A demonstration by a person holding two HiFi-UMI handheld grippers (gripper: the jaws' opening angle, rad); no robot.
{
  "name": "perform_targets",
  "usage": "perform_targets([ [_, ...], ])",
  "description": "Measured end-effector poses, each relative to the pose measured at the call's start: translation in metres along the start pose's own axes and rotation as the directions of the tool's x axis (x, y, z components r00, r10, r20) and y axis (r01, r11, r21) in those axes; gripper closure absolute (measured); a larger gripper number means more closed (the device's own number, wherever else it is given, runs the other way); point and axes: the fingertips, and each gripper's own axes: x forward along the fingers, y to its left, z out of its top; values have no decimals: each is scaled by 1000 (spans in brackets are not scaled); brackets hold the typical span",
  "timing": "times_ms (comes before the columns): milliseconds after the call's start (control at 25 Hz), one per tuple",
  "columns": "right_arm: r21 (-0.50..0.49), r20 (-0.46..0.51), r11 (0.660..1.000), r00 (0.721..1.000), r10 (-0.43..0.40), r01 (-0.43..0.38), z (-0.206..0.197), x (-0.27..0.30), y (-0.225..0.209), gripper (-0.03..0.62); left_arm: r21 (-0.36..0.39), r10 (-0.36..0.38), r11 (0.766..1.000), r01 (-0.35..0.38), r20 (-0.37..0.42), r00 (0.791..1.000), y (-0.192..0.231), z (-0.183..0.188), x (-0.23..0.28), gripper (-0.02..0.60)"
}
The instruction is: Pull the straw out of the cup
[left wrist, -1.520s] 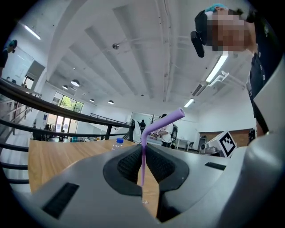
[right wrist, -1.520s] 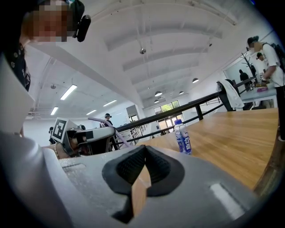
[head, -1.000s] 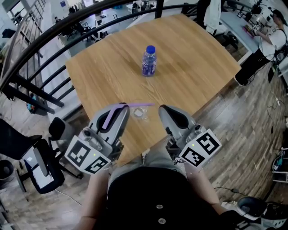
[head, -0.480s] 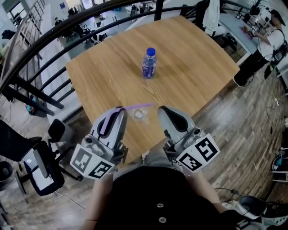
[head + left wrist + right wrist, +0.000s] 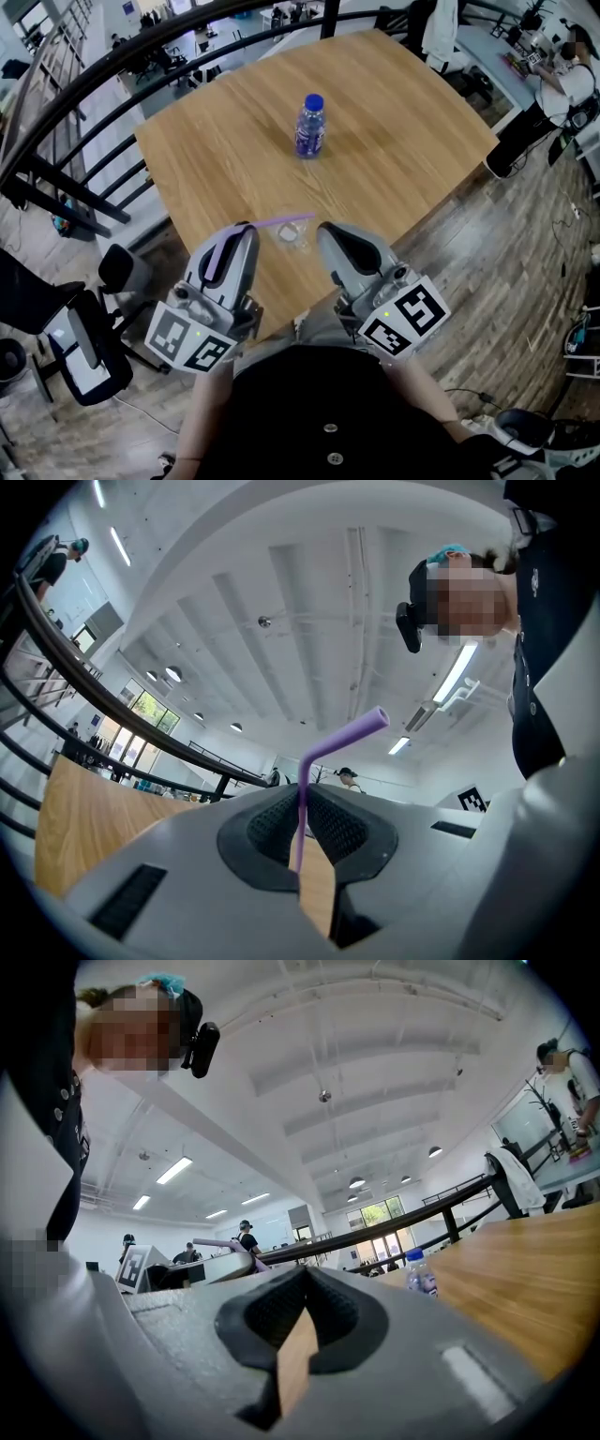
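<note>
A purple bendy straw [image 5: 223,251] is pinched in my left gripper [image 5: 246,230], which is shut on it. Its long part lies back along the gripper, and its short bent end [image 5: 286,219] reaches right, just past the far side of a small clear cup [image 5: 292,236]. The cup stands on the wooden table [image 5: 403,141] near its front edge, between the two grippers. In the left gripper view the straw [image 5: 300,803] rises between the pads [image 5: 274,822] and bends right. My right gripper [image 5: 325,230] sits just right of the cup, shut and empty, its pads [image 5: 328,1309] meeting at the tips.
A clear water bottle with a blue cap [image 5: 309,127] stands upright mid-table, beyond the cup, and shows small in the right gripper view [image 5: 422,1277]. A black railing [image 5: 94,84] curves behind the table. An office chair [image 5: 84,347] stands on the floor at the left.
The right gripper has shifted slightly left, closer to the cup. The left gripper has kept its hold on the straw and tilted a little.
</note>
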Motion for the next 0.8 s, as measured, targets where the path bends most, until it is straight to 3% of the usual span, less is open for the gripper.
perform_targets([
  [240, -18, -42, 1000, 999, -9, 8, -9, 0, 1, 595, 54, -4, 999, 5, -15, 1000, 1, -2, -3, 538],
  [800, -16, -53, 999, 998, -36, 35, -15, 5, -3, 595, 1, -24, 1000, 24, -9, 1000, 5, -3, -3, 538],
])
